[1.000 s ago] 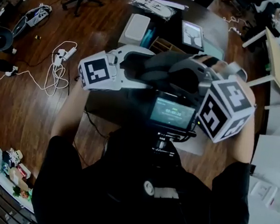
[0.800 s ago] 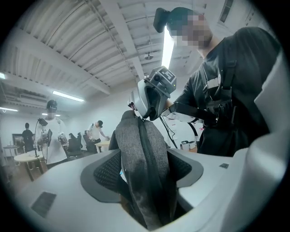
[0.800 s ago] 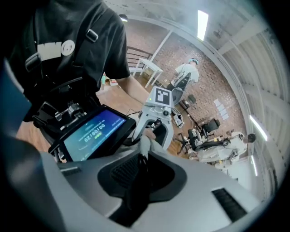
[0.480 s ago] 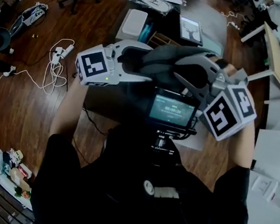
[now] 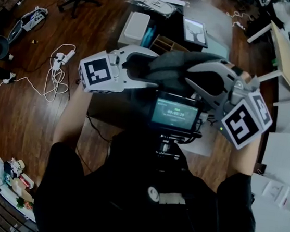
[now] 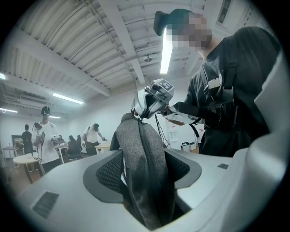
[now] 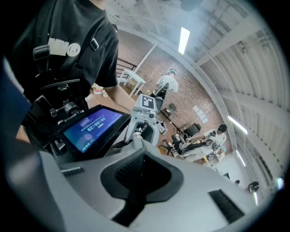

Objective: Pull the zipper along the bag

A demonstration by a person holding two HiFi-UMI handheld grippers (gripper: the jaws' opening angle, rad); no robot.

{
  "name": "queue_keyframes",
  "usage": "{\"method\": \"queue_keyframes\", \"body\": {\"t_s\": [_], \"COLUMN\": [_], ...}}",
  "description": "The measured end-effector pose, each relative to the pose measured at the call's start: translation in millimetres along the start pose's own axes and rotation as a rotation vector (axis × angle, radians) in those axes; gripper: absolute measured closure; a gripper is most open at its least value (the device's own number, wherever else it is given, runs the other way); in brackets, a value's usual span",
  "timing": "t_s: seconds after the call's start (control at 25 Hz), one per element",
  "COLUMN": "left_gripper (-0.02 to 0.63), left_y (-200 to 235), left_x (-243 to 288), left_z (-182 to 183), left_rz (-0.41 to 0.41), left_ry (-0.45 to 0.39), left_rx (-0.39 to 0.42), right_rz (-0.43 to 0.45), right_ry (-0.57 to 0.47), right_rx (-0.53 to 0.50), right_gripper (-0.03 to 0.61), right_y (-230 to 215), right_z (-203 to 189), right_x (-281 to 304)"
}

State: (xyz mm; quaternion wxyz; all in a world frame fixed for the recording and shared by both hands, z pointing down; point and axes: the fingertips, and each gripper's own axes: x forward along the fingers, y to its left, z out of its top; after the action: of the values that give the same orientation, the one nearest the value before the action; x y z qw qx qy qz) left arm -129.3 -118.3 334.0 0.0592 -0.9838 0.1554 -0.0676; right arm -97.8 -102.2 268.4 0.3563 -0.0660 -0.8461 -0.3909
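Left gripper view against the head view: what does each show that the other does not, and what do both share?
Only the left gripper view: the zipper running up the grey bag, which the left tongs pinch; they have just been closing. Only the head view: the left marker cube, the floor cables, the white box. Both: the bag and the right gripper.

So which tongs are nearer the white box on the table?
Left. The left tongs, just closing on the grey bag between them, sit just below the white box in the head view; the right tongs, shut, are off to its lower right.
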Motion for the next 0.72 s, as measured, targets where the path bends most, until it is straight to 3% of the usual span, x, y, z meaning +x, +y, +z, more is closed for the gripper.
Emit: {"method": "queue_keyframes", "body": {"t_s": [0.12, 0.28, 0.52, 0.64, 0.72], "left_gripper": [0.357, 0.378, 0.4, 0.403, 0.403], "left_y": [-2, -4, -6, -7, -2], "left_x": [2, 0, 0, -1, -4], "left_z": [3, 4, 2, 1, -5], "left_rz": [-0.028, -0.054, -0.075, -0.101, -0.121], "left_ry": [-0.007, -0.014, -0.028, -0.037, -0.012], "left_rx": [0.004, -0.006, -0.025, -0.028, -0.036], "right_rz": [0.019, 0.092, 0.091, 0.053, 0.023], "right_ry": [0.026, 0.079, 0.042, 0.108, 0.184], "right_rx": [-0.009, -0.095, -0.128, -0.234, -0.397], "right_gripper": [0.56, 0.56, 0.56, 0.56, 0.56], "right_y": [1, 3, 4, 4, 3], "right_z": [1, 4, -3, -6, -11], "right_x": [-4, -7, -15, -14, -7]}}
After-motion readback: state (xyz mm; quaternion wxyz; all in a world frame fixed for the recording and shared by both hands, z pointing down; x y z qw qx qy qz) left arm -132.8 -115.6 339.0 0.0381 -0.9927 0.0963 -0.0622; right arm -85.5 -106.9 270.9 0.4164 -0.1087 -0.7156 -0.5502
